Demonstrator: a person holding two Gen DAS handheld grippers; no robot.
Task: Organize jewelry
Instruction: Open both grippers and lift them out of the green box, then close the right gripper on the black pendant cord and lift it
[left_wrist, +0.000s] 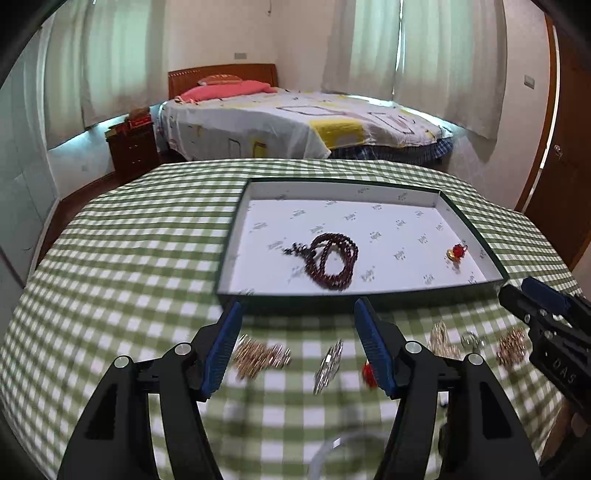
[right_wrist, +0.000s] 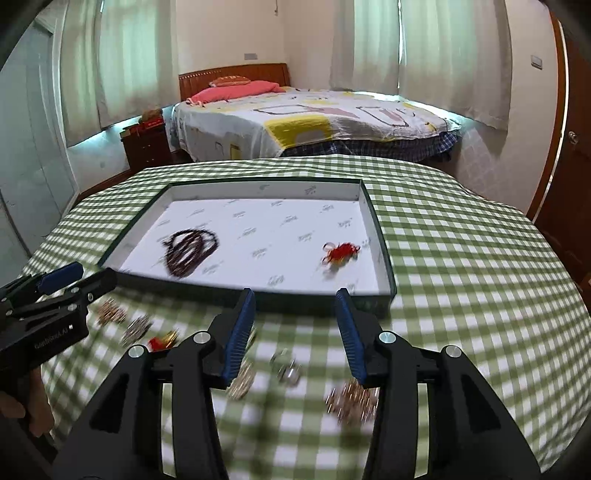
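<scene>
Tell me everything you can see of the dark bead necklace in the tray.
The bead necklace is a long strand of small, round, dark red-brown beads, glossy like polished wood or stone, coiled into several overlapping loops. A short darker tail or tassel sticks out on its left. It lies flat on the white printed floor of the tray, near the front wall in its left half, apart from the red charm. No gripper touches it.

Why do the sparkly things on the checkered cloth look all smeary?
Motion blur: in the left wrist view the gold chain and silver piece smear; in the right wrist view the beaded bracelet in the tray streaks too. The fisheye bends the tablecloth edges.
</scene>
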